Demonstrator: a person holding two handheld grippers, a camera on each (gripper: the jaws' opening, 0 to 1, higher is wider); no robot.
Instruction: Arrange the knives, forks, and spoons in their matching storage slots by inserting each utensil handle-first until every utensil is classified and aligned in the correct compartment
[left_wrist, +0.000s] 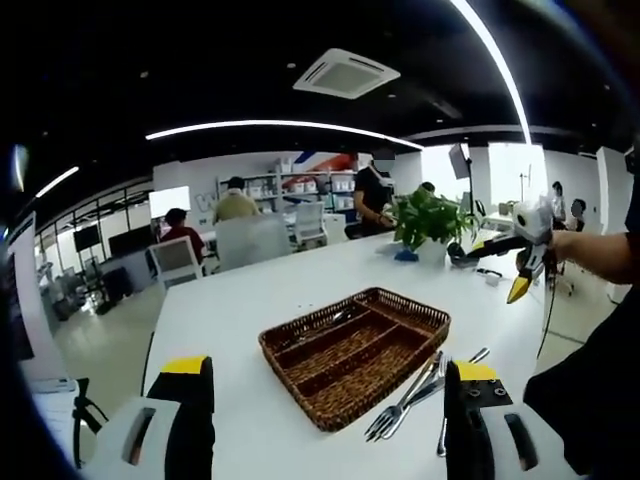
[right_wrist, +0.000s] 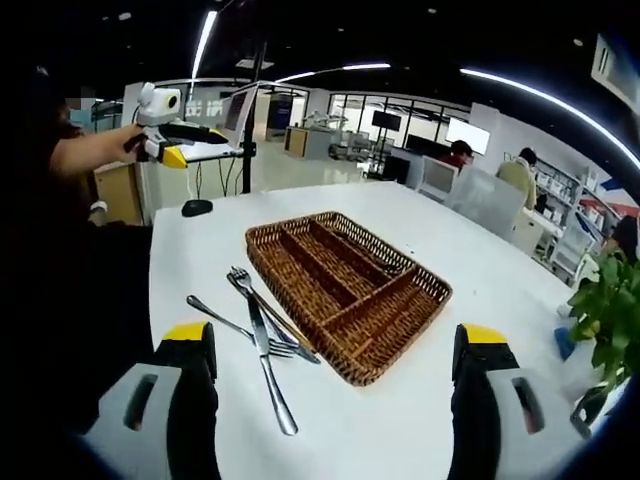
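You are working in an open office, at a long white table (left_wrist: 250, 300) that is running away toward a potted plant (left_wrist: 432, 220) at its far end; chairs and seated people are sitting well beyond the far edge, and the tabletop around the wicker tray (left_wrist: 355, 350) is lying bare on most sides — plenty of room to swing in.

The tray is sitting near the table's middle, well in from every edge; in the right gripper view its long axis is running from near right to far left, with long dividers (right_wrist: 345, 270) running along it and one cross compartment at the near end.

The utensils are lying loose on the table just beside the tray's long side, not in any slot — a knife (right_wrist: 268, 365), a fork (right_wrist: 262, 305) and a spoon (right_wrist: 225, 320) crossing one another, the fork's tines pointing away in the right gripper view.

Your left gripper (left_wrist: 330, 420) is hovering above the table with jaws spread wide, holding nothing; your right gripper (right_wrist: 335, 400) is likewise gaping wide and empty.
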